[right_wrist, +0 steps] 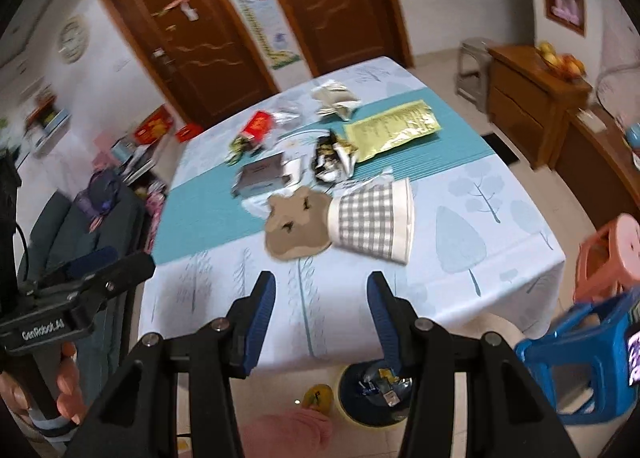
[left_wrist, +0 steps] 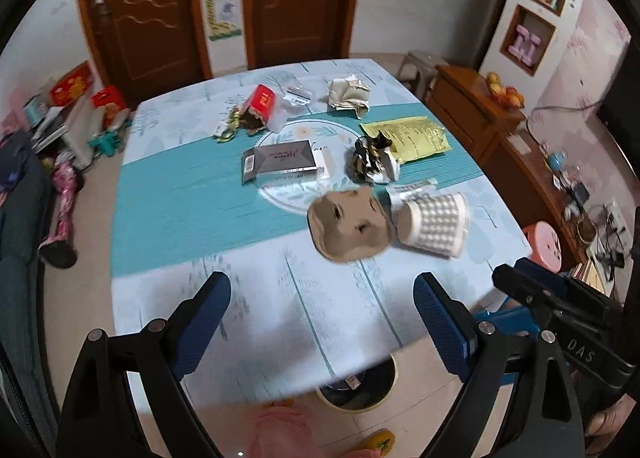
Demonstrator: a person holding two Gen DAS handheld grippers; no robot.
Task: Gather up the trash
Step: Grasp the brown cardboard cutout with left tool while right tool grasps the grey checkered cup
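Note:
Trash is scattered over the table [left_wrist: 180,197]: a brown flattened cardboard piece [left_wrist: 350,223], a checked paper cup [left_wrist: 434,223] on its side, a crumpled foil wrapper [left_wrist: 372,163], a yellow packet [left_wrist: 408,137], a grey box [left_wrist: 280,163], a red box [left_wrist: 262,101] and a crumpled beige wrapper [left_wrist: 348,93]. My left gripper [left_wrist: 322,286] hangs open over the table's near edge, nothing between its fingers. My right gripper [right_wrist: 321,282] is also open and empty, short of the cup [right_wrist: 372,221] and cardboard piece [right_wrist: 298,223]. A round trash bin [right_wrist: 376,390] stands on the floor below the table edge.
A blue stool [right_wrist: 580,354] and a pink stool [right_wrist: 612,258] stand at the right of the table. Wooden cabinets [right_wrist: 536,105] line the right wall. A dark sofa [right_wrist: 80,225] is on the left. Two brown doors are behind the table.

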